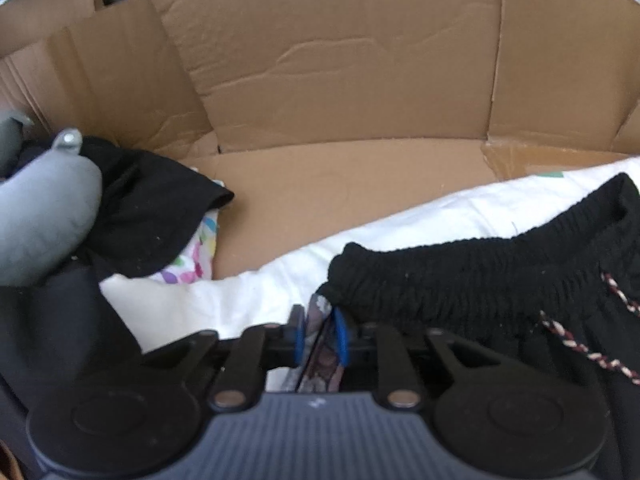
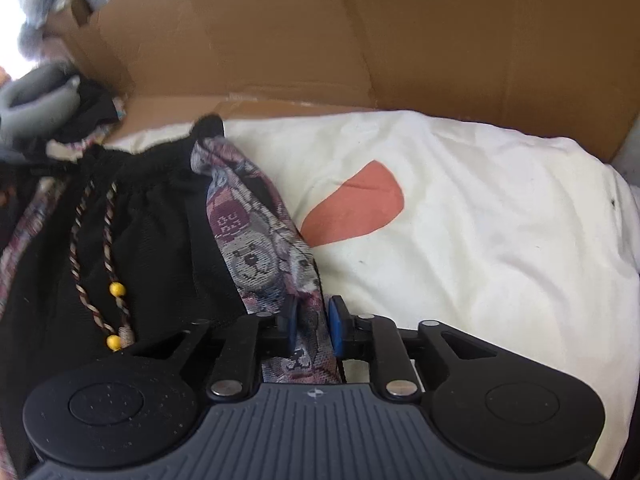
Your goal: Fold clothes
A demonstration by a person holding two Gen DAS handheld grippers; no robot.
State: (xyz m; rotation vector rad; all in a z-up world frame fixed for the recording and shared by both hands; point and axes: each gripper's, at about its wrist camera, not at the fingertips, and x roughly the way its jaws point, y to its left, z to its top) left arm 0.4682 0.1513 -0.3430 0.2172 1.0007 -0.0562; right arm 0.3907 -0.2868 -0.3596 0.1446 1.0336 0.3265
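Cardboard box (image 1: 340, 80) walls block far side; bare floor strip open btwn the clothes piles. White tee (image 2: 460, 220) soft, wrinkled. Shorts (image 2: 256, 240): woven teddy-bear print, ribbed black waistband, braided cord. Left gripper (image 1: 320, 334) & right gripper (image 2: 312, 324) each pinch shorts' fabric at near edge, atop tee.

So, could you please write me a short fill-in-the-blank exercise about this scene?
1. The right gripper is shut on the ____-patterned fabric.
2. The white cloth carries an ____ patch.
3. The braided drawstring carries ____ beads.

Missing words: teddy-bear; orange; yellow
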